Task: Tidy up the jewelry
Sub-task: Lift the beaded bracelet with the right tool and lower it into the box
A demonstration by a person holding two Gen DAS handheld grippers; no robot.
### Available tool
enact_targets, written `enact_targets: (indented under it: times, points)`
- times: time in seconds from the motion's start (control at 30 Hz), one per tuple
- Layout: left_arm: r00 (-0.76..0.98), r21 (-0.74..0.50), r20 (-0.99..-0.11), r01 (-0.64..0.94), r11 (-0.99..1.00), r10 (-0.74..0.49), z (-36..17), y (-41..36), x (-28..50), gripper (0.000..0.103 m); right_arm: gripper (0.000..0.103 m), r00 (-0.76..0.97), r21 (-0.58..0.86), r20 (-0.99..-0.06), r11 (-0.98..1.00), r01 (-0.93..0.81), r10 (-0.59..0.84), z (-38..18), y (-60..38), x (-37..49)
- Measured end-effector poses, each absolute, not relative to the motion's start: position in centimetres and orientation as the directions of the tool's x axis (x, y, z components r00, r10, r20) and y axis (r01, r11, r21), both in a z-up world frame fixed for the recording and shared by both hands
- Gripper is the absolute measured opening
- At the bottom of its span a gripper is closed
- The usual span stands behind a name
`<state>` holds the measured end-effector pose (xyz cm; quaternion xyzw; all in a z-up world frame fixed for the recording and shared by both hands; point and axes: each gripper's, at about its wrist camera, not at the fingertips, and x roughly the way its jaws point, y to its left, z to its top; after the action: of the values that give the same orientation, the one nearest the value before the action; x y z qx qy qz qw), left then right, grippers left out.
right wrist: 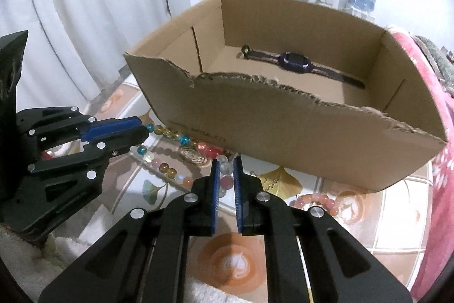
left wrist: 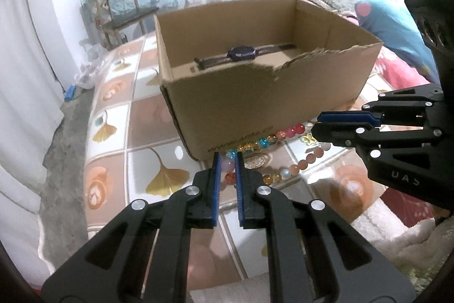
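Together we pinch the bead necklace (left wrist: 255, 146) just before the cardboard box (left wrist: 255, 93): left gripper (left wrist: 227, 158) clamped on one bead, right gripper (right wrist: 226, 162) on another; the watch (right wrist: 295, 63) lies inside.

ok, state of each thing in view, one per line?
left tool: shut on bead necklace
right tool: shut on bead necklace
bead necklace: strung between both tools, in front of box
cardboard box: open-topped, near rim torn
watch: lying flat inside box
pink bracelet: on cloth, untouched
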<state>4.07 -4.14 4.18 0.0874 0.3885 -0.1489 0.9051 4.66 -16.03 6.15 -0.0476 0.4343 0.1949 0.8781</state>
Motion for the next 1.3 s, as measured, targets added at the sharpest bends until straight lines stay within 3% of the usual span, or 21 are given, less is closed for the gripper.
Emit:
enact_targets:
  times: [0.2,0.33,0.53,0.63,0.8,0.93,1.13,1.3]
  points:
    - [0.716,0.053,-0.659,0.348,0.936,-0.229,7.9,-4.6,3.1,0.009,0.01,0.607,0.077,-0.724,0.912,-0.402,0.328,9.2,-16.9,3.5]
    - [0.759,0.051,-0.585,0.384,0.922,-0.284,11.5,-4.6,3.2,0.009,0.01,0.688,0.005,-0.637,0.895,-0.447,0.347,13.6,-17.2,3.6]
    - [0.783,0.057,-0.51,0.445,0.894,-0.357,16.4,-4.7,8.1,0.009,0.01,0.707,-0.002,-0.582,0.869,-0.495,0.401,17.8,-18.9,8.4]
    - [0.748,0.066,-0.558,0.47,0.88,-0.358,16.4,-5.6,12.5,0.009,0.01,0.618,0.066,-0.655,0.847,-0.527,0.435,17.3,-19.6,13.4]
    - [0.59,0.049,-0.746,0.512,0.857,-0.31,13.1,-7.3,20.0,0.009,0.01,0.326,0.271,-0.817,0.816,-0.511,0.476,12.6,-19.7,21.8]
    - [0.505,0.09,-0.829,0.543,0.835,-0.239,9.9,-8.3,22.7,0.009,0.01,0.165,0.329,-0.88,0.822,-0.465,0.446,8.9,-19.1,24.8]
    - [0.467,0.171,-0.874,0.56,0.81,-0.139,7.1,-9.5,24.2,0.009,0.01,0.021,0.371,-0.913,0.853,-0.368,0.406,6.0,-18.7,27.4]
    - [0.484,0.213,-0.869,0.555,0.804,-0.103,6.9,-9.7,24.4,0.011,0.01,0.005,0.384,-0.914,0.869,-0.312,0.406,5.0,-19.0,28.3]
